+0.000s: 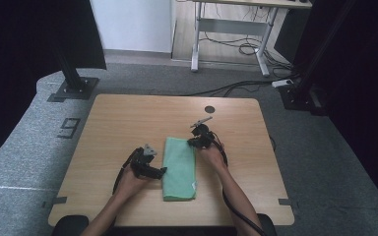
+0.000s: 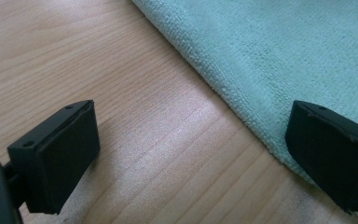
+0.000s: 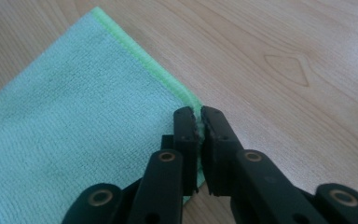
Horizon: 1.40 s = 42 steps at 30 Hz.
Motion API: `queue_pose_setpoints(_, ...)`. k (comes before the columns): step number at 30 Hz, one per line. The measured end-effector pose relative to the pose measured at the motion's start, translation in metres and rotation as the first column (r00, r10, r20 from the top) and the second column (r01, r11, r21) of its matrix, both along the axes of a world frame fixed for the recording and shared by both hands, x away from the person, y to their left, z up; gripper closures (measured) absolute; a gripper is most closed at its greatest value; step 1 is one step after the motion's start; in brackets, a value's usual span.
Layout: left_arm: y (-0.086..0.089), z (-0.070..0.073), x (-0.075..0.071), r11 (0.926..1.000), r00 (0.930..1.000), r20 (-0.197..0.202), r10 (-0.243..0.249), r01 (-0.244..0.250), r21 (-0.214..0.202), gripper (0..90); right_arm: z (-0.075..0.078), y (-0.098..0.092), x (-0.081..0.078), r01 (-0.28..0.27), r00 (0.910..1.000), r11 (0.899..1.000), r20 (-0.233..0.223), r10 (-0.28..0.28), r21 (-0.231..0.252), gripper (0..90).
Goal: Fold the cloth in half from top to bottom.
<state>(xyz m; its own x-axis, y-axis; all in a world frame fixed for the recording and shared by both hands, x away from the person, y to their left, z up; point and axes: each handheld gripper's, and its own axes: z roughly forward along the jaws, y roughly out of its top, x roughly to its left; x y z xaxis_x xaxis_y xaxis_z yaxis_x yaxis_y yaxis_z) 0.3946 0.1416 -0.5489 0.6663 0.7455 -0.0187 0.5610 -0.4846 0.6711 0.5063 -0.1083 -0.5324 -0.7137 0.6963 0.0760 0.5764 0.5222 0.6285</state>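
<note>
On the wooden table (image 1: 128, 118), a folded green microfibre cloth (image 1: 179, 168) lies flat between my two hands, its long sides running away from me. My right gripper (image 3: 199, 116) sits at the cloth's far right edge, its jaws pinched together on the bright green hem, with a sliver of fabric showing between the pads. My left gripper (image 2: 191, 154) rests low over the table at the cloth's left side, about halfway along; its jaws stand wide, one pad over bare wood, the other over the cloth's edge, gripping nothing. Beyond the table, grey carpet (image 1: 142, 78) and a tangle of cables (image 1: 241, 49) under a desk (image 1: 236, 24) fill the background.
</note>
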Motion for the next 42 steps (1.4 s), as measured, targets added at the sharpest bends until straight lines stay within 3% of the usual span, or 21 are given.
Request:
queue_pose_setpoints(4,0.000,0.003,-0.001,1.0000,1.0000,-0.001,0.001,-0.001,-0.001,4.8,0.002,0.001,-0.001,-0.013,0.9998,1.000,0.017,0.014,-0.018,85.6)
queue_pose_setpoints(10,-0.006,0.006,-0.009,0.9988,0.9997,0.010,-0.021,0.021,0.044,5.1,0.005,0.000,-0.002,-0.017,0.9994,1.000,0.030,0.017,-0.010,85.8)
queue_pose_setpoints(13,-0.004,0.002,-0.006,0.9999,0.9999,-0.015,-0.004,0.004,0.009,4.5,0.009,0.000,-0.004,-0.020,0.9991,1.000,0.038,0.020,-0.007,85.9)
queue_pose_setpoints(18,-0.004,0.001,-0.006,1.0000,0.9999,-0.013,0.001,-0.001,0.006,2.5,0.022,0.000,-0.009,-0.038,0.9972,0.999,0.064,0.037,0.012,85.9)
queue_pose_setpoints(23,-0.007,0.008,-0.005,0.9994,1.0000,-0.006,0.000,0.000,0.036,4.5,0.038,0.002,-0.020,-0.076,0.9919,0.997,0.103,0.074,0.011,85.9)
queue_pose_setpoints(28,-0.002,0.003,0.001,0.9993,0.9988,-0.029,0.038,-0.038,0.006,4.0,0.051,0.003,-0.031,-0.103,0.9863,0.994,0.132,0.099,0.025,85.9)
queue_pose_setpoints(42,-0.003,0.000,0.002,0.9979,0.9979,-0.011,0.064,-0.064,0.008,0.7,0.072,-0.013,-0.071,-0.167,0.9753,0.982,0.159,0.153,0.083,85.9)
